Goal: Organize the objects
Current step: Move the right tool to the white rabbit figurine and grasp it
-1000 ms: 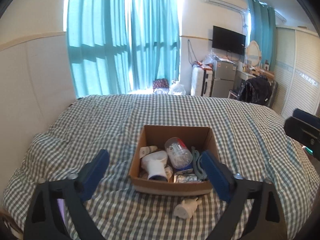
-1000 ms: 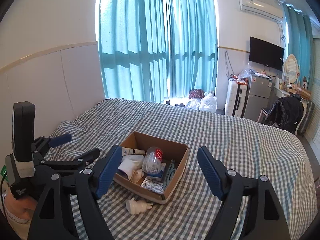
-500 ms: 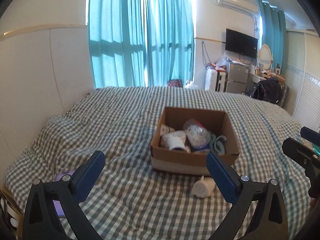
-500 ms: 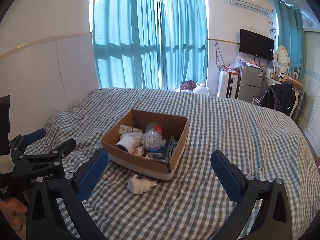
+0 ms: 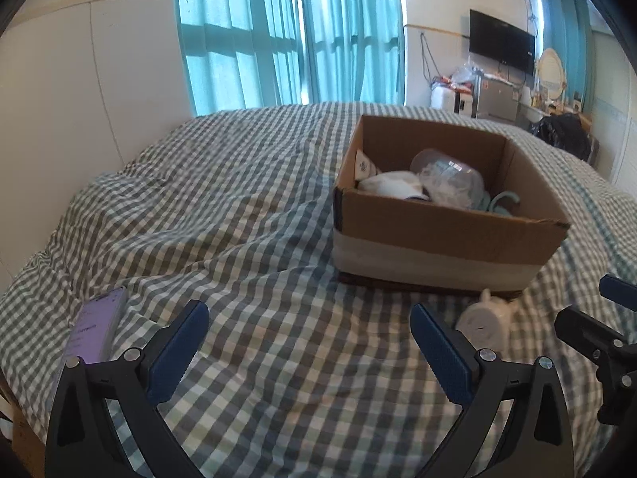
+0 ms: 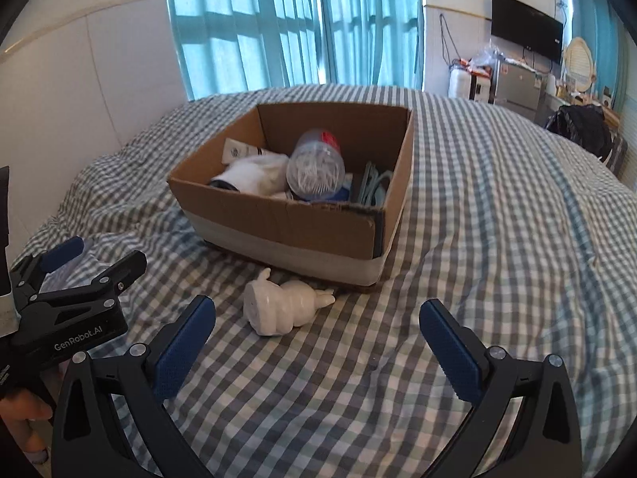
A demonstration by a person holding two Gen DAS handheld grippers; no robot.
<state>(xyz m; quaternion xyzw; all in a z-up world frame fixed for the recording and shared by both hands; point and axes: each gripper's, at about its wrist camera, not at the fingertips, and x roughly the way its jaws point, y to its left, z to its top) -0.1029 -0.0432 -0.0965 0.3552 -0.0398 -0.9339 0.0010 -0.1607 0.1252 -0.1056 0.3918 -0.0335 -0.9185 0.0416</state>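
The right gripper is spread wide over the checked bed and holds nothing. The left gripper is spread wide too, with nothing in it. Just ahead of the right gripper, at about 11 o'clock, a small white toy lies on its side, just beside the cardboard box. A phone lies at 9 o'clock of the left gripper. Farther off, at 12 o'clock, the box holds a clear bottle and a white sock. Blue curtains hang behind.
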